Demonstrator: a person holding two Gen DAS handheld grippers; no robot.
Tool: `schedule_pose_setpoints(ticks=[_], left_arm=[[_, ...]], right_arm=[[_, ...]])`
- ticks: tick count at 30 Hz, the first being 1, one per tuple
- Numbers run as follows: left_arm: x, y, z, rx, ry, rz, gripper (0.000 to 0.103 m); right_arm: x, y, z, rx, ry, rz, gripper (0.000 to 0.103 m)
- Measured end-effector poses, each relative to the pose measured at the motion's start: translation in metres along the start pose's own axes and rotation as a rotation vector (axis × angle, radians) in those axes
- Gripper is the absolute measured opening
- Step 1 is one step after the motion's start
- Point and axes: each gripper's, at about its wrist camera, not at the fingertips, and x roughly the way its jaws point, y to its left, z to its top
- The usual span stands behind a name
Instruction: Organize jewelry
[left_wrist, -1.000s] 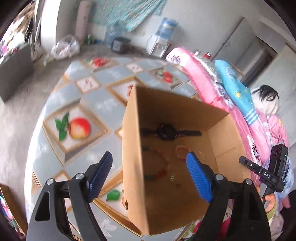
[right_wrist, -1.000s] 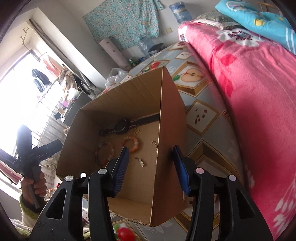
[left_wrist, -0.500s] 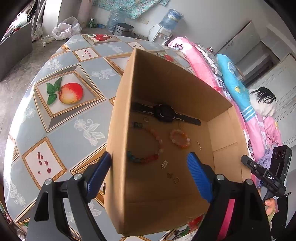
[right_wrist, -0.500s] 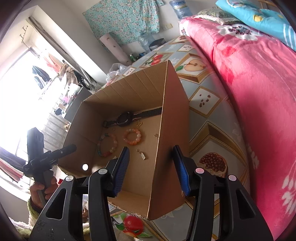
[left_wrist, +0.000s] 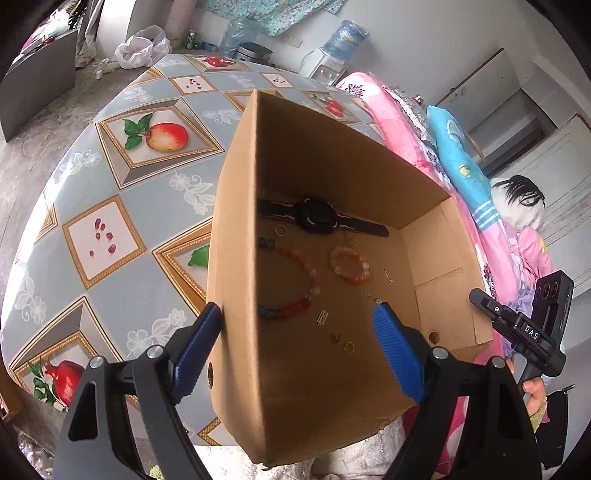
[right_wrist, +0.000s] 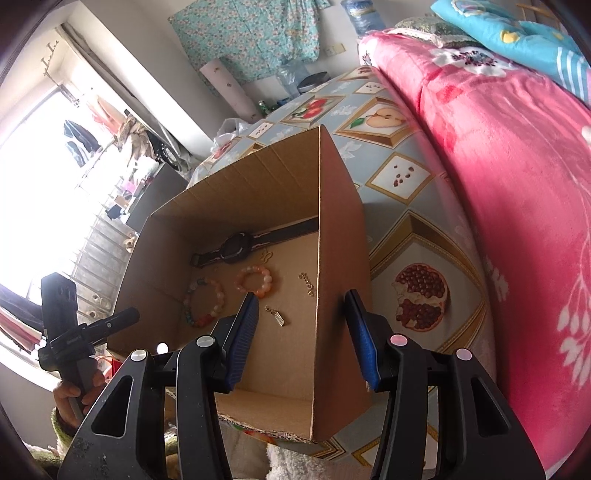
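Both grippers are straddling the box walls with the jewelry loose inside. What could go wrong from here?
The cardboard box overhangs the table edge nearest the grippers, so pulling it closer may tip it off.

The left gripper and right gripper are open astride opposite walls; uneven lifting could tilt it, sliding the watch, bead bracelets and small charms together.

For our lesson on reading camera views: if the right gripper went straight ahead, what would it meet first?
Probably the cardboard box: its right wall stands between the open right gripper fingers, though depth is uncertain.
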Motion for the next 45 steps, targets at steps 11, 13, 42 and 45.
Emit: schedule_pose_setpoints(ticks=[11,13,42,45], left_arm=[[-0.006,0.001,-0.007,0.029,-0.043,0.004,0.083],[-0.016,0.000,-0.009,0.031,-0.094,0.036,0.083],[-0.118,-0.086,-0.075,0.211,-0.558,0.355,0.097],[-0.110,-0.095,-0.075,0.272,-0.520,0.421,0.097]], right_arm=[[-0.005,0.003,-0.010,0.024,-0.028,-0.015,0.048],[-0.013,0.004,-0.013,0.022,-0.056,-0.022,0.050],[-0.091,0.116,-0.076,-0.365,-0.494,-0.167,0.095],[-0.090,0.111,-0.081,-0.323,-0.528,-0.188,0.095]])
